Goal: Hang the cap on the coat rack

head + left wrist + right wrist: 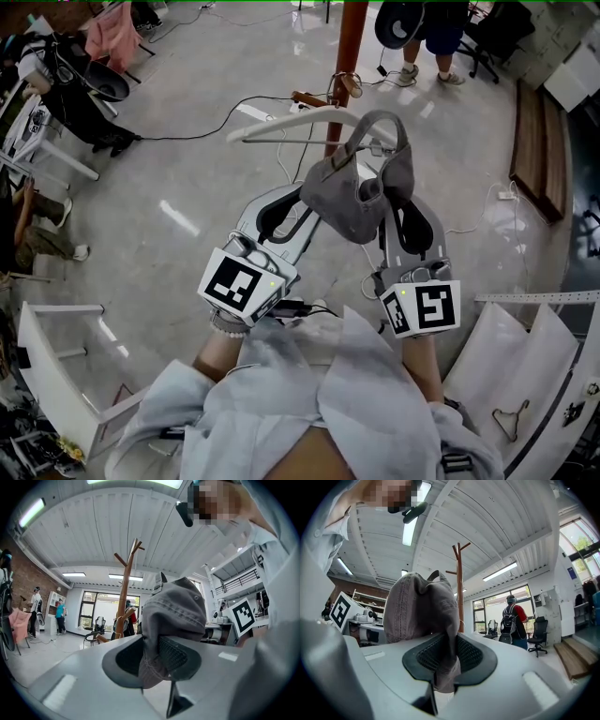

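A grey denim cap [361, 192] hangs between my two grippers, held out in front of me. My left gripper [298, 208] is shut on the cap's left edge, and the cloth [176, 616] is pinched between its black pads. My right gripper [398, 217] is shut on the cap's right edge [424, 611]. The wooden coat rack [345, 56] stands just beyond the cap; its trunk and upper pegs [127, 581] rise behind the cap in the left gripper view, and its forked top [459, 569] shows in the right gripper view.
A white clothes hanger [300, 127] hangs on the rack at cap height. People stand beyond the rack [427, 37] and at the left [28, 225]. A cable [216, 122] runs over the floor. White frames [56, 375] and a wire hanger [511, 422] lie near my sides.
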`<state>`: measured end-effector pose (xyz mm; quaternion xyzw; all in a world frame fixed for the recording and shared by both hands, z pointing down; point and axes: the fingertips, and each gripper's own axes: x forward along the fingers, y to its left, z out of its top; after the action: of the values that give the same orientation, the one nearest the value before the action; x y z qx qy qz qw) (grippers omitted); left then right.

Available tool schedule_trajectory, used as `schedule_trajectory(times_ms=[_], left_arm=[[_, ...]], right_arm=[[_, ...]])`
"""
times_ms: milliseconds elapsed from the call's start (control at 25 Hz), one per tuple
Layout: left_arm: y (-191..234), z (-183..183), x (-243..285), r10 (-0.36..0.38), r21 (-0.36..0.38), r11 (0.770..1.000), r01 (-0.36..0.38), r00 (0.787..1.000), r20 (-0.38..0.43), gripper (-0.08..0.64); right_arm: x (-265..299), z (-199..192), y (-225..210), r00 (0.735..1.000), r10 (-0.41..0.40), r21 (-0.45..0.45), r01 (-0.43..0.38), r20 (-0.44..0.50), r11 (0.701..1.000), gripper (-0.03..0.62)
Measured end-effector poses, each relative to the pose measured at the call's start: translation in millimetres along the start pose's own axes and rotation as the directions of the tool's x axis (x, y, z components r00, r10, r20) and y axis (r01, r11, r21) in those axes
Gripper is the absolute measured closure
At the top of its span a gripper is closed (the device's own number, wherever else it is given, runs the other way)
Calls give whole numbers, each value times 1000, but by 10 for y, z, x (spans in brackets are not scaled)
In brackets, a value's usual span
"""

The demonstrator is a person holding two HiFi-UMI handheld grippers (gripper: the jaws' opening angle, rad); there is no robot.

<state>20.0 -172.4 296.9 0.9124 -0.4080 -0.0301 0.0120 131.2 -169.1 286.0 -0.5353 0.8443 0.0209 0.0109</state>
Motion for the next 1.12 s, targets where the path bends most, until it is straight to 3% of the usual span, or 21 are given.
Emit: schedule_trajectory(times_ms=[560, 1120], left_arm=[[273, -83, 214, 3, -14, 1000, -3, 1000, -15, 459], [527, -225, 484, 12, 3, 1000, -12, 999, -34, 459]], right_arm=[[316, -93, -84, 999, -7, -5, 7, -32, 1000, 523], [662, -267, -260, 998, -14, 53, 18, -69, 998, 523]])
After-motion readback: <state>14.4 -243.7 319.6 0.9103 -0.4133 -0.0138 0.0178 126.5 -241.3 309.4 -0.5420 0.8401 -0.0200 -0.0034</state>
